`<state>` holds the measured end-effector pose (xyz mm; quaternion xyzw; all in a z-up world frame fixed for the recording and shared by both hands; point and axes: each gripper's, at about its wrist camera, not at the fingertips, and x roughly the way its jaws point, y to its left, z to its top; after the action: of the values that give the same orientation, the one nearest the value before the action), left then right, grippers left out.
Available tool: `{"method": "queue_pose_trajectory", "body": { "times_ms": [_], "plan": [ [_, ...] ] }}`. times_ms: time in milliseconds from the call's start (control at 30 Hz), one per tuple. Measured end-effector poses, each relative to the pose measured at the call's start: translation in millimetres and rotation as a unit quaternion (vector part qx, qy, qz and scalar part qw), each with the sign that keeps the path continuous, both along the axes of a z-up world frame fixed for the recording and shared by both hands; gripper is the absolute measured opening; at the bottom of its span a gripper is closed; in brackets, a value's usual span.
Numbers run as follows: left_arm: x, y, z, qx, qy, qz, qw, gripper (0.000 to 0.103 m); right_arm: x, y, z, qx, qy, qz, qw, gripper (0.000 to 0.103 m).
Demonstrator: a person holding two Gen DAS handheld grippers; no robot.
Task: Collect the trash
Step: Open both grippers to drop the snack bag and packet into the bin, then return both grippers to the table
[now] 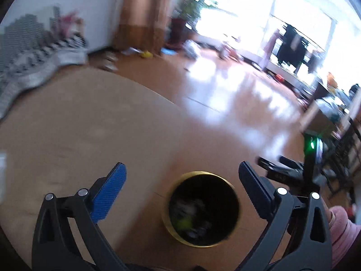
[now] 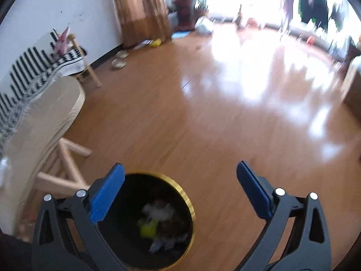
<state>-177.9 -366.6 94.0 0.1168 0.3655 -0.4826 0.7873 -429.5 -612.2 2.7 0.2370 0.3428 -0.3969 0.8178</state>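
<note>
A black trash bin with a gold rim (image 1: 222,178) stands on the wood floor, seen from above between my left gripper's fingers. In the right wrist view the same bin (image 2: 180,189) is low and left of centre. Crumpled trash (image 2: 162,221) lies inside it, white, yellow-green and dark pieces. My left gripper (image 1: 181,174) is open and empty above the bin. My right gripper (image 2: 180,176) is open and empty, its left finger over the bin's left rim. The right gripper's black body (image 1: 291,171) shows at the right of the left wrist view.
A round tan table top (image 1: 79,124) fills the left of the left wrist view. A cushioned bench with wooden legs (image 2: 65,158) and a black-and-white cloth (image 2: 29,74) stands left of the bin. Pet bowls (image 2: 118,63) and clutter lie by the curtain (image 2: 140,9). Shiny wood floor (image 2: 225,113) stretches ahead.
</note>
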Motion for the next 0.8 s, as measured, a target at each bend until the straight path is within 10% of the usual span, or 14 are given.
{"method": "queue_pose_trajectory", "body": {
  "times_ms": [167, 300, 533, 800],
  "plan": [
    [40, 117, 33, -0.008, -0.060, 0.124, 0.9905, 0.097, 47, 39, 15, -0.051, 0.028, 0.104, 0.993, 0.096],
    [89, 221, 18, 0.058, -0.107, 0.263, 0.9571, 0.097, 102, 71, 40, -0.014, -0.009, 0.160, 0.987, 0.096],
    [158, 331, -26, 0.058, -0.048, 0.389, 0.9181, 0.097, 232, 187, 119, -0.009, -0.075, 0.315, 0.946, 0.096],
    [170, 364, -45, 0.013, -0.003, 0.393, 0.9193, 0.097, 406, 368, 105, 0.027, -0.018, 0.490, 0.871, 0.096]
  ]
}}
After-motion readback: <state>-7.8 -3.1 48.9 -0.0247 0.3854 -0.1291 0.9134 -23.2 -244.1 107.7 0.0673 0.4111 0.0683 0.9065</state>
